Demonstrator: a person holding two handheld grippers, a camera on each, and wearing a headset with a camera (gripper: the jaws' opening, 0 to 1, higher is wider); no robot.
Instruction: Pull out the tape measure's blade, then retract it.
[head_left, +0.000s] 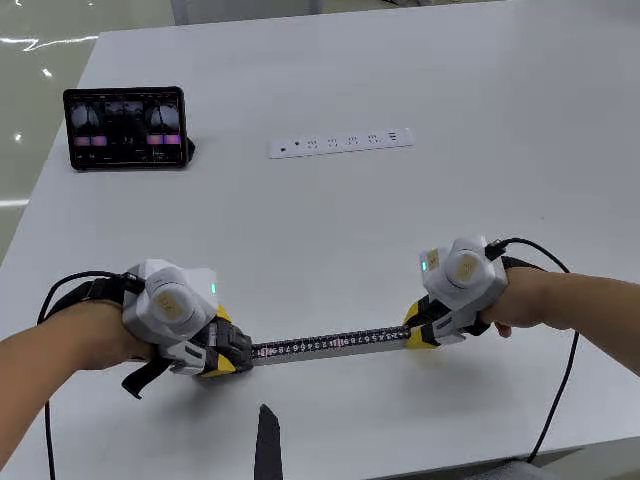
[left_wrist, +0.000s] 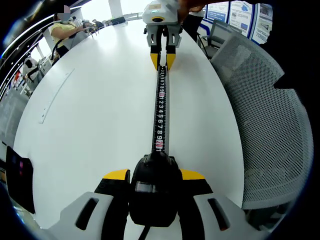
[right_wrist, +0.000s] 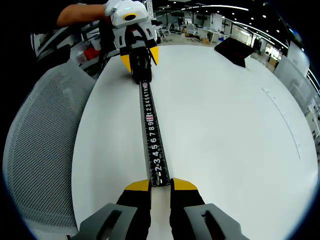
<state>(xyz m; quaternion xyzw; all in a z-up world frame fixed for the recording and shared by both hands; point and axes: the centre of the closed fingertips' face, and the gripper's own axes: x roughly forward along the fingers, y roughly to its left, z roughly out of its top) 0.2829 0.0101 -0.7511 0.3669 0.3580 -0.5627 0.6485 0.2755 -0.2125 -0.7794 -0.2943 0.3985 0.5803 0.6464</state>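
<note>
White table: your left gripper clamps the black tape measure case; its numbered blade lies stretched flat between, tip pinched in your right gripper.

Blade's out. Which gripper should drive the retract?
Right. The right gripper pinches the blade tip and can likely walk it back; the left gripper clamps the case.
</note>
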